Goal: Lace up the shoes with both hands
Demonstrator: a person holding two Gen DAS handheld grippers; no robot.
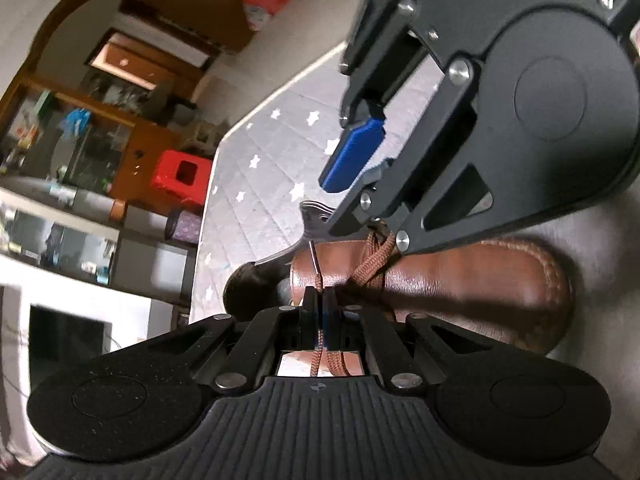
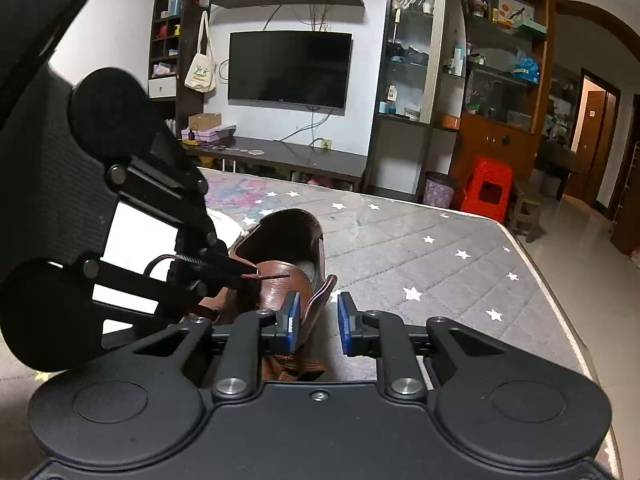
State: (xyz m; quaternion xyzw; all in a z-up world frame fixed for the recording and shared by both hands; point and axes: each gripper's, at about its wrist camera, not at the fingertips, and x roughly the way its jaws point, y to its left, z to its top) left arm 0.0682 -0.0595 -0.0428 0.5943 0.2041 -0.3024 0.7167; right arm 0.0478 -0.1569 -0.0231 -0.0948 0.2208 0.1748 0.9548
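A brown leather shoe [image 1: 472, 284] [image 2: 280, 284] lies on a grey star-print mat [image 2: 420, 248]. My left gripper [image 1: 320, 312] is shut on the brown lace [image 1: 372, 264], whose thin tip [image 1: 314, 258] pokes out past the closed pads. In the right wrist view the left gripper [image 2: 250, 274] comes in from the left above the shoe's opening, with the lace tip [image 2: 274, 276] sticking out of it. My right gripper [image 2: 318, 320] [image 1: 332, 206] is open at the shoe's edge. A leather flap [image 2: 326, 292] stands between its blue pads [image 2: 346, 320], not pinched.
The mat's right edge [image 2: 560, 304] drops to a tiled floor. A red stool [image 2: 486, 186] and a patterned bin [image 2: 438, 190] stand beyond the far edge, before a TV [image 2: 288, 68] and shelves.
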